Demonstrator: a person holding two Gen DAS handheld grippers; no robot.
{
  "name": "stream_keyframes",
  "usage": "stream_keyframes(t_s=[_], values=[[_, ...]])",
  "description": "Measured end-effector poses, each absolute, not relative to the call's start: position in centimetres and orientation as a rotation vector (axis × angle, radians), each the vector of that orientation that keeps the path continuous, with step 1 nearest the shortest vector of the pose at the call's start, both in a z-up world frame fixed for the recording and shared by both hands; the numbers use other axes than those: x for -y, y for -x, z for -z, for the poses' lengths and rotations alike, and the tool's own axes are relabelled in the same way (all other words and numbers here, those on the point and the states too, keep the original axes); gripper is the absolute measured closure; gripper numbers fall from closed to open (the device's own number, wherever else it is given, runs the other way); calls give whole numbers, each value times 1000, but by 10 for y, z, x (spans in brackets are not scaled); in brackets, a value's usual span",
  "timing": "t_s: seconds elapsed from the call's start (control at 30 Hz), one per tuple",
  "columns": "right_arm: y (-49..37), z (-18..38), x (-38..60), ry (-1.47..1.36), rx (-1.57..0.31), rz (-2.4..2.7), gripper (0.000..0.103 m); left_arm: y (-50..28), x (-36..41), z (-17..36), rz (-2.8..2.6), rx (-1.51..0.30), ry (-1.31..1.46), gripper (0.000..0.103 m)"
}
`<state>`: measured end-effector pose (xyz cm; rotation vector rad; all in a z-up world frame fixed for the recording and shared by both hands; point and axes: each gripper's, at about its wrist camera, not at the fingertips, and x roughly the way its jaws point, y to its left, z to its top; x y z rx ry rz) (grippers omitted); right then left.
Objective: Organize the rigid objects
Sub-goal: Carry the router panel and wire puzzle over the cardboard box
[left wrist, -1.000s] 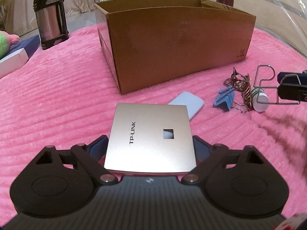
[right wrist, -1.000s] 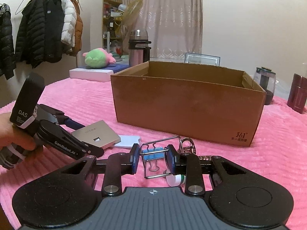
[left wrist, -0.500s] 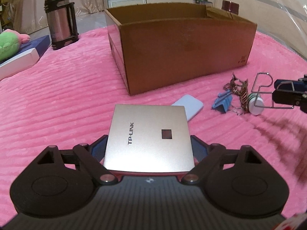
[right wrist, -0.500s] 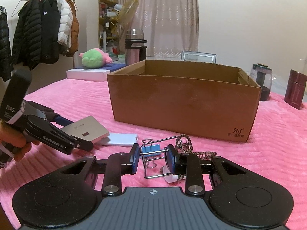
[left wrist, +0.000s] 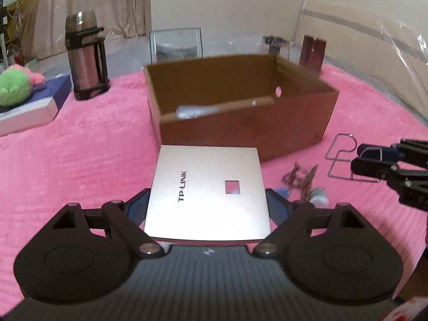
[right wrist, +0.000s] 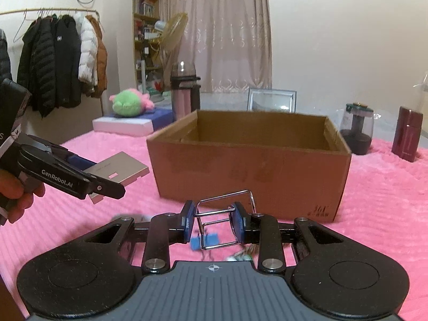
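Two tongs are showing: the left tongs (left wrist: 207, 208) and the right tongs (right wrist: 214, 220). One silver panel (left wrist: 206, 192) and one wire frame (right wrist: 224, 222) are sitting in them. One cardboard box (right wrist: 248, 176) is standing at centre frame. One steel flask (left wrist: 85, 58), one plush toy (right wrist: 128, 103), one picture frame (right wrist: 271, 100), one glass jar (right wrist: 357, 128) and one maroon bottle (right wrist: 408, 133) are lining the upper frame. One blue clip (right wrist: 207, 240) is lying low, blurred.

1. Panel (left wrist: 207, 191) in my left tool (left wrist: 206, 208): brushed silver metal look, matt sheen.
2. Wire frame (right wrist: 224, 223) in my right tool (right wrist: 214, 223): bare shiny steel.
3. Box (right wrist: 248, 171): matt brown cardboard.
4. Blanket (left wrist: 80, 160): pink ribbed plush cloth.
5. Flask (left wrist: 85, 56): glossy metal.
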<state>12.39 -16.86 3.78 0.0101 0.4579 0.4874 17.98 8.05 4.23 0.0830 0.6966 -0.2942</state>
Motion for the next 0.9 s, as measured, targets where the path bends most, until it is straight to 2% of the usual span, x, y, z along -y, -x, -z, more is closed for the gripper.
stream_keyframes(t_s=[0.47,0.9], values=[[-182,-105,199,-73,-428,-492,76,-249,-43,-113,343,-679,-95,18],[-276,-122,216,-101,-499,-487,76,-335,-20,-115,344,-792,-135,18]])
